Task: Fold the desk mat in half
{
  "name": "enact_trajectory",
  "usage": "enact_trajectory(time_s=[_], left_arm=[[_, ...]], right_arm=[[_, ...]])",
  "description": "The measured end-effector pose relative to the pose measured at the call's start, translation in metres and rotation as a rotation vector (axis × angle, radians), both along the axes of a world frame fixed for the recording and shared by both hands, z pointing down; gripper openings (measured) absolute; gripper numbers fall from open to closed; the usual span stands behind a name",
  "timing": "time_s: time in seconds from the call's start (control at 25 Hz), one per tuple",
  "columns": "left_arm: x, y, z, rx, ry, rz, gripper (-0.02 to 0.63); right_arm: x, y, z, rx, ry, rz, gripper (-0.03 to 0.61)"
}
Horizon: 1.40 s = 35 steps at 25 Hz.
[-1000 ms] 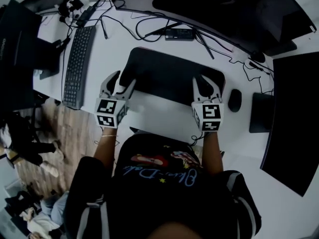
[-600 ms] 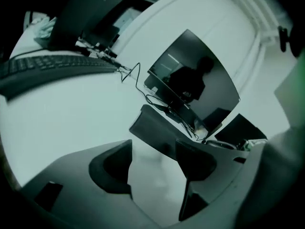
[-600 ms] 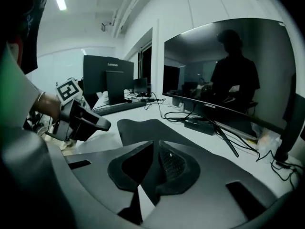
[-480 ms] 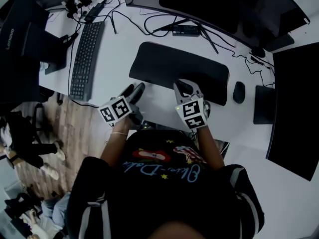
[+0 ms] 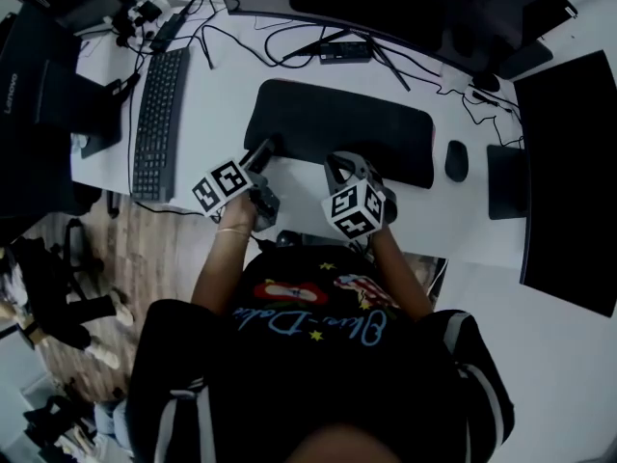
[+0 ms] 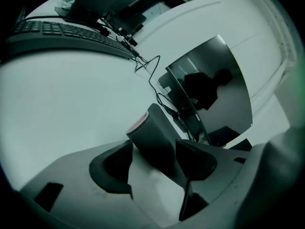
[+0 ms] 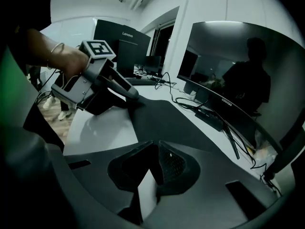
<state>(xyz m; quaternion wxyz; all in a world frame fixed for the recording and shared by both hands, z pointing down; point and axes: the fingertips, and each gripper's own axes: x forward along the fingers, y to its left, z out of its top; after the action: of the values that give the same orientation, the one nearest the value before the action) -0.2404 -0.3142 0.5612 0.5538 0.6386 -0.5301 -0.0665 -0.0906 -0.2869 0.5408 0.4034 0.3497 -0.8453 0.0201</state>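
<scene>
The black desk mat (image 5: 337, 128) lies on the white desk (image 5: 222, 104) in front of the monitor. My left gripper (image 5: 268, 149) is at the mat's near-left corner and is shut on it. In the left gripper view that corner (image 6: 152, 132) stands curled up between the pads, with a reddish edge showing. My right gripper (image 5: 337, 162) is at the middle of the mat's near edge. Its jaws are nearly together, pinching the thin mat edge (image 7: 143, 128) at their tips (image 7: 155, 147). The left gripper (image 7: 132, 97) also shows there, its tips down on the mat's corner.
A black keyboard (image 5: 154, 123) lies left of the mat and a mouse (image 5: 456, 160) just right of it. A curved monitor (image 5: 415, 8) and several cables (image 5: 289, 51) are behind. A small dark pad (image 5: 506, 181) and a black panel (image 5: 569, 181) stand at the right.
Both grippers stood open at the mat's near edge, far apart. The right one has moved left to the middle of that edge, and both have closed.
</scene>
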Motion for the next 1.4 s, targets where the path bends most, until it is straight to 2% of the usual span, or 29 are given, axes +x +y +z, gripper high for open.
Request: enact_trajectory(time_s=[0.08, 0.24, 0.32, 0.4, 0.52, 0.6, 0.72, 0.84, 0.92, 1.0, 1.16, 1.4], left_arm=[[-0.002, -0.003, 0.004, -0.025, 0.003, -0.035, 0.257], [-0.007, -0.001, 0.002, 0.004, 0.051, -0.072, 0.149], [-0.007, -0.005, -0.008, 0.049, 0.091, -0.053, 0.088], [-0.001, -0.009, -0.022, 0.105, 0.116, -0.014, 0.071], [0.011, -0.012, -0.044, 0.193, 0.088, 0.068, 0.063], [0.014, -0.012, -0.055, 0.241, 0.057, 0.101, 0.062], [0.022, -0.017, -0.076, 0.307, 0.055, 0.152, 0.061], [0.037, -0.023, -0.094, 0.361, 0.021, 0.229, 0.061], [0.047, -0.022, -0.104, 0.392, -0.007, 0.267, 0.061], [0.059, -0.022, -0.116, 0.428, -0.037, 0.296, 0.061], [0.088, -0.025, -0.142, 0.495, -0.094, 0.312, 0.061], [0.143, -0.026, -0.164, 0.564, -0.142, 0.339, 0.058]], right_arm=[[0.000, 0.001, 0.005, -0.010, 0.034, -0.011, 0.028], [-0.004, 0.007, 0.021, -0.051, 0.118, -0.041, 0.012], [-0.005, 0.007, 0.027, -0.065, 0.137, -0.030, 0.005], [-0.004, 0.007, 0.031, -0.075, 0.137, -0.006, 0.000], [-0.002, 0.006, 0.032, -0.085, 0.113, 0.033, 0.002], [0.001, 0.005, 0.023, -0.067, 0.028, 0.107, 0.002], [0.030, -0.003, -0.019, 0.030, -0.213, 0.345, 0.002], [0.074, 0.001, -0.063, 0.075, -0.382, 0.531, 0.002], [0.098, 0.006, -0.093, 0.099, -0.513, 0.618, 0.002], [0.118, 0.007, -0.125, 0.157, -0.624, 0.664, 0.002], [0.150, 0.001, -0.150, 0.228, -0.647, 0.663, 0.002], [0.187, 0.001, -0.151, 0.213, -0.644, 0.613, 0.002]])
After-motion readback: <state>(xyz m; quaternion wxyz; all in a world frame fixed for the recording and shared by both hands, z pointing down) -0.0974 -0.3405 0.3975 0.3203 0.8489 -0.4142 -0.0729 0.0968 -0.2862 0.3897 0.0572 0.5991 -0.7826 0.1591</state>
